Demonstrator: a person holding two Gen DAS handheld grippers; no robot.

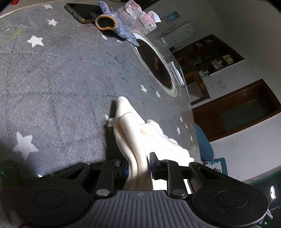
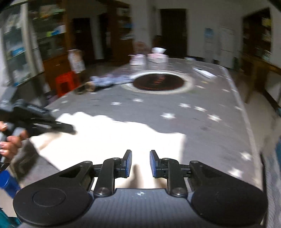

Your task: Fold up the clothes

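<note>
A cream white cloth (image 1: pixel 133 133) lies bunched on the grey star-patterned tablecloth (image 1: pixel 52 79). My left gripper (image 1: pixel 138 166) is shut on a thick fold of this cloth, which runs between its fingers. In the right wrist view the same cloth (image 2: pixel 108 140) spreads flat and bright across the near table. My right gripper (image 2: pixel 140 163) is open above the cloth's near part, with nothing between its fingers. The left gripper (image 2: pixel 70 129) shows at the left, held by a hand, its tip on the cloth's left edge. The right wrist view is blurred.
A round black induction hob (image 1: pixel 154 64) is set into the table, also in the right wrist view (image 2: pixel 158 82). A phone (image 1: pixel 80 12) and a blue knit glove (image 1: pixel 114 26) lie at the far side. Tissue packs (image 2: pixel 156 56) stand beyond. The table edge (image 2: pixel 245 122) runs on the right.
</note>
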